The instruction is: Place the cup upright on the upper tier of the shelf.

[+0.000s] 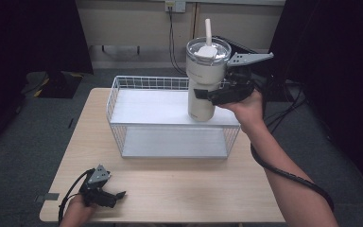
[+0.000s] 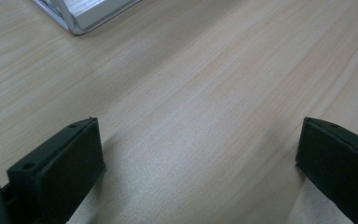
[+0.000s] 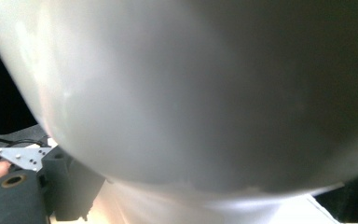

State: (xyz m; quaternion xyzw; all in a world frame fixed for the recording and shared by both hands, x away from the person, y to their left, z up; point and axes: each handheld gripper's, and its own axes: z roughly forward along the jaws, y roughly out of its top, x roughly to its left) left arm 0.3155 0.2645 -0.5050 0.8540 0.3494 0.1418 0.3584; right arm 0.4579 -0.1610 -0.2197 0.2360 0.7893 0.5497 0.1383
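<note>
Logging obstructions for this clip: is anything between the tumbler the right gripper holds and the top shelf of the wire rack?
Nothing visible does. The right gripper clamps the white tumbler over the right end of the wire rack, whose top shelf lies bare. The left gripper rests open on the table, well away.

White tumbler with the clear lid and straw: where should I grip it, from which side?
Grip the white tumbler around its straight mid-body, from the right side, jaws level, as the right gripper does. It stands upright on the white wire shelf; the lid and straw offer no firm hold.
</note>
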